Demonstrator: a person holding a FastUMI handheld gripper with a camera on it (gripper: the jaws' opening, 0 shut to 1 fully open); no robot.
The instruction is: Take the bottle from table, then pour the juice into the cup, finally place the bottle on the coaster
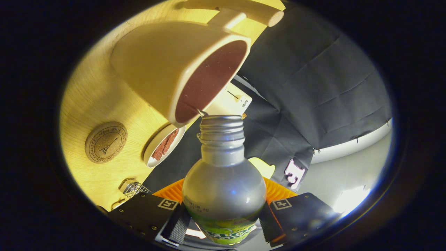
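Gripper view: the gripper [223, 223] clamps the bottle [223, 184] between both fingers, its open neck pointing to 12 o'clock at the rim of the cup [163, 66], which holds dark red juice. At 9 o'clock from the bottle, the cork coaster [106, 142] lies on the wooden table [87, 97], with a small white dish [163, 145] between them.

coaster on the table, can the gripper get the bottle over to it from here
Probably yes. The gripper is shut on the bottle, tipped at the cup; the cork coaster lies bare on the table beside the cup.
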